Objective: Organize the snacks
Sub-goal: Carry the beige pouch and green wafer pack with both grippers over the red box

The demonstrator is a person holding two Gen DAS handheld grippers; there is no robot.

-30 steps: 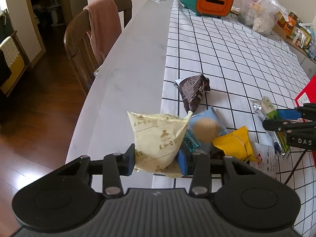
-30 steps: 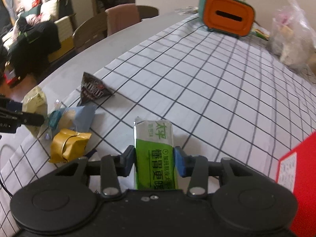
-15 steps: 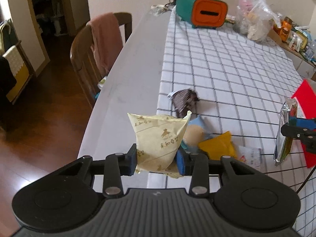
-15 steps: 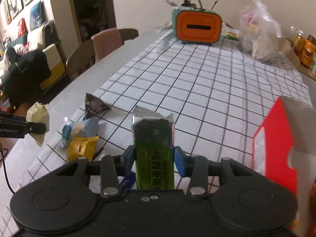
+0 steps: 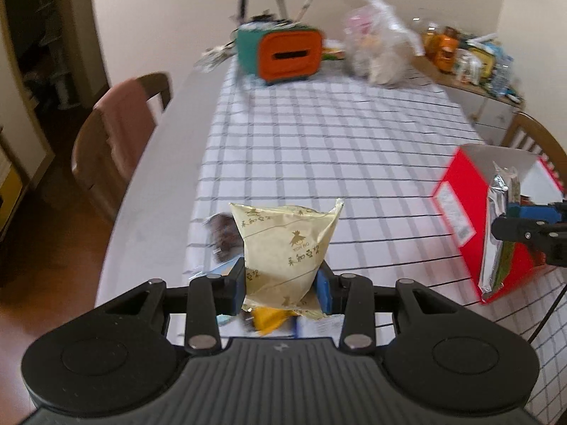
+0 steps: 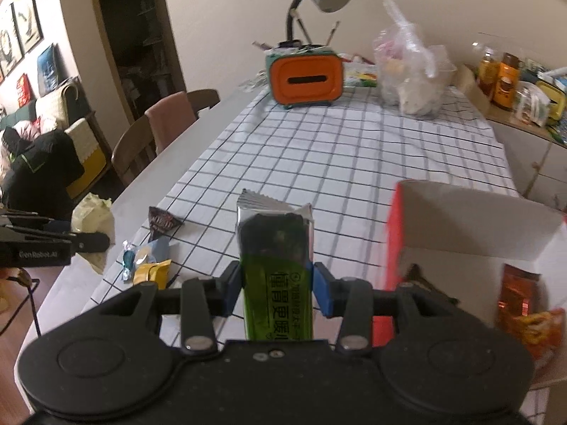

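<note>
Above the checked tablecloth (image 6: pixel 354 163), the left gripper (image 5: pixel 281 283) clamps a cream snack pouch (image 5: pixel 287 255); the right gripper (image 6: pixel 278 287) grips a green packet (image 6: pixel 276 283), seemingly beside the red box (image 6: pixel 393 248).

The left gripper (image 5: pixel 280 285) clamps a pale yellow snack packet (image 5: pixel 287 251) above the checked tablecloth (image 5: pixel 319 148). To its right, the right gripper (image 5: pixel 506 221) holds a silver-edged packet (image 5: pixel 496 233) upright against the red box (image 5: pixel 457 205).
</note>
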